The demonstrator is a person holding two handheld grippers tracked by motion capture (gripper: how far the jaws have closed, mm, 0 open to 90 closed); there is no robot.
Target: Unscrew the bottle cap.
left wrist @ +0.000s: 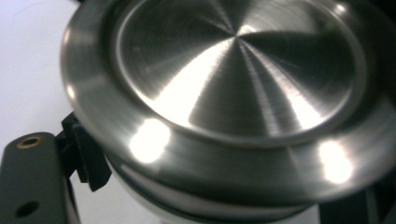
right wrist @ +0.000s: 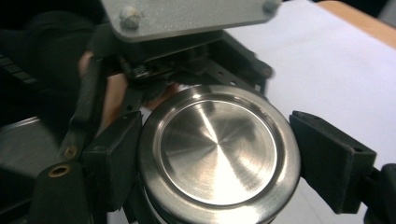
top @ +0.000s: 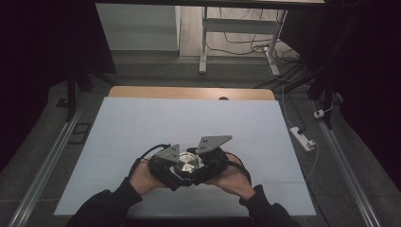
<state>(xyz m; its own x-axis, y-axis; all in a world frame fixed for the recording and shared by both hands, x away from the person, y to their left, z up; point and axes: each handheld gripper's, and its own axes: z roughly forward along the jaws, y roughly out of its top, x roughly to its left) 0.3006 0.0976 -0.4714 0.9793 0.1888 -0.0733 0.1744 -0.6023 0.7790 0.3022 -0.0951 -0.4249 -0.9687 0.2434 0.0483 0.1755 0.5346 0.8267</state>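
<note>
Both grippers, left (top: 176, 171) and right (top: 201, 166), pinch a round brushed-steel lidded tin (top: 185, 165) near the table's (top: 142, 123) near edge; stiff, slick, best gripped at the rim

Steel lid (right wrist: 218, 151) was brushed silver, with radial streaks and white glare spots. My fingers (right wrist: 332, 158) were matte black, their top plates (top: 213, 142) grey. Tabletop (top: 142, 123) had a pale blue-white sheet and a tan wood edge. Sleeves (top: 101, 208) were black.

Round metal tin (top: 185, 165) on the table (top: 142, 123) near its six o'clock edge, left gripper (top: 166, 166) at its nine o'clock, right gripper (top: 206, 163) at three
</note>
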